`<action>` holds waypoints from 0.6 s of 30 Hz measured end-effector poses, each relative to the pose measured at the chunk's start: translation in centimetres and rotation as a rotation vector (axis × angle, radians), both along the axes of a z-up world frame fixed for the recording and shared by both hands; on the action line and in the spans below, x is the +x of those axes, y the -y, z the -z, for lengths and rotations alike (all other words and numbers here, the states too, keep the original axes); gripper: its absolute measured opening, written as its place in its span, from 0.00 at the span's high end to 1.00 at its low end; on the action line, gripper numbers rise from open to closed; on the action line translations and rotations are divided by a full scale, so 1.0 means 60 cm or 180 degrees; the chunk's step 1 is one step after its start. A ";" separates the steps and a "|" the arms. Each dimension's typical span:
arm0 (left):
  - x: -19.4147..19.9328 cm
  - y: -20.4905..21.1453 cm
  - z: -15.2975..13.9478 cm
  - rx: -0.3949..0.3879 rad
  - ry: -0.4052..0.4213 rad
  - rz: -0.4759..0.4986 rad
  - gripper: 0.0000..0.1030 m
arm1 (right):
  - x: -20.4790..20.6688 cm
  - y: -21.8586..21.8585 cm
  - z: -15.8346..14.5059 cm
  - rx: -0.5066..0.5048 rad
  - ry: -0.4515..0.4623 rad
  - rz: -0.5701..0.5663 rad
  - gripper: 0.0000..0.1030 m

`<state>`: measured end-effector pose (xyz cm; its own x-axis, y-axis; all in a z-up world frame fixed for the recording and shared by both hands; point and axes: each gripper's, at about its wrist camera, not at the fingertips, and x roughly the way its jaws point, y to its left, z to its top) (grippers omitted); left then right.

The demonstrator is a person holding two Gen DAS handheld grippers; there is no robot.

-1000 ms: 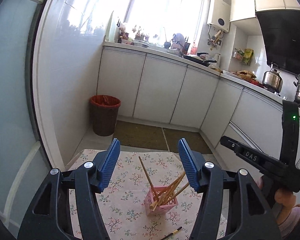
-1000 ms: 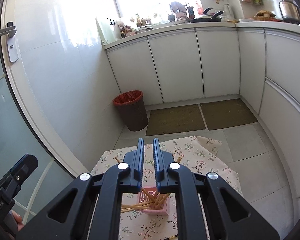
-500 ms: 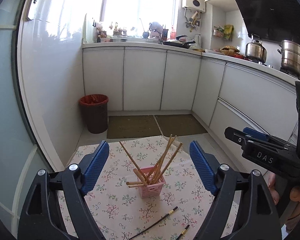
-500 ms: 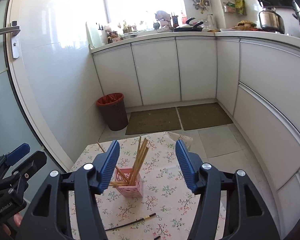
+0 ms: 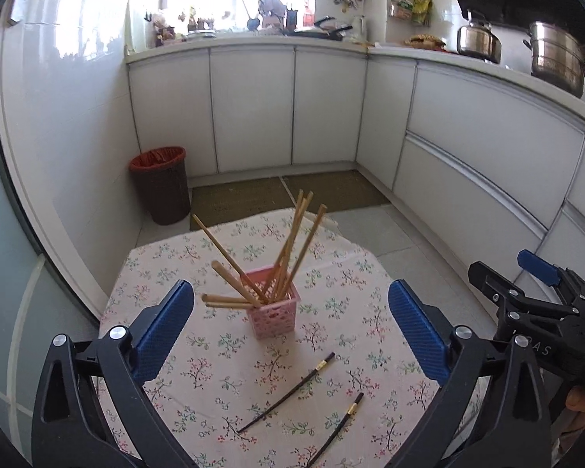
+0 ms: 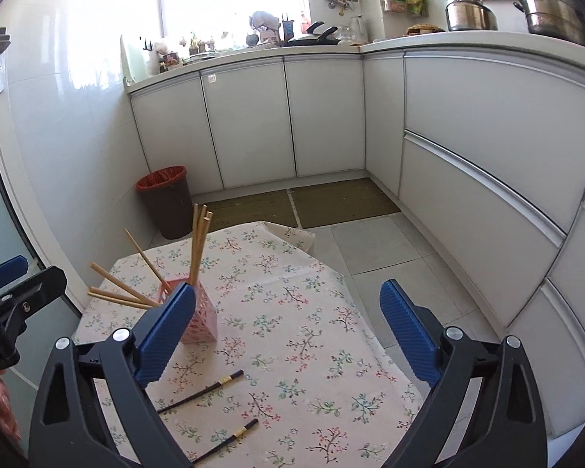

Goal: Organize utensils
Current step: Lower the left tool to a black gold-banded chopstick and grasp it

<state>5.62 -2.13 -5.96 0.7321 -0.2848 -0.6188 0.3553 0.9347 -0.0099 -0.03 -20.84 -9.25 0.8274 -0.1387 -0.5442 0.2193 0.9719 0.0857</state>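
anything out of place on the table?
Yes: two black chopsticks lie loose on the floral tablecloth, outside the pink holder. The wooden chopsticks in it splay unevenly, several leaning low over the rim.

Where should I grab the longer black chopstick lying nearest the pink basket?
Grip the black chopstick with the gold band near mid-shaft, from above, fingers straddling its width. It lies flat and diagonal on the floral tablecloth, apart from its mate, so turn the open right gripper to match.
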 end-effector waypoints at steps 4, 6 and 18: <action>0.021 0.039 0.065 0.0170 -0.0499 0.0327 0.07 | -0.012 0.030 0.074 0.0210 -0.0355 0.0160 0.07; 0.028 0.057 0.101 0.0282 -0.0717 0.0436 0.07 | -0.014 0.049 0.122 0.0394 -0.0669 0.0270 0.07; 0.113 0.144 0.315 0.1238 -0.1753 0.0896 0.07 | -0.015 0.102 0.258 0.0912 -0.1370 0.0582 0.07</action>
<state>12.38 -10.74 -24.88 0.2168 -0.1008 -0.9710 0.6219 0.7810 0.0578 -0.93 -26.97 -24.71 0.4980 -0.0561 -0.8653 0.4563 0.8656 0.2065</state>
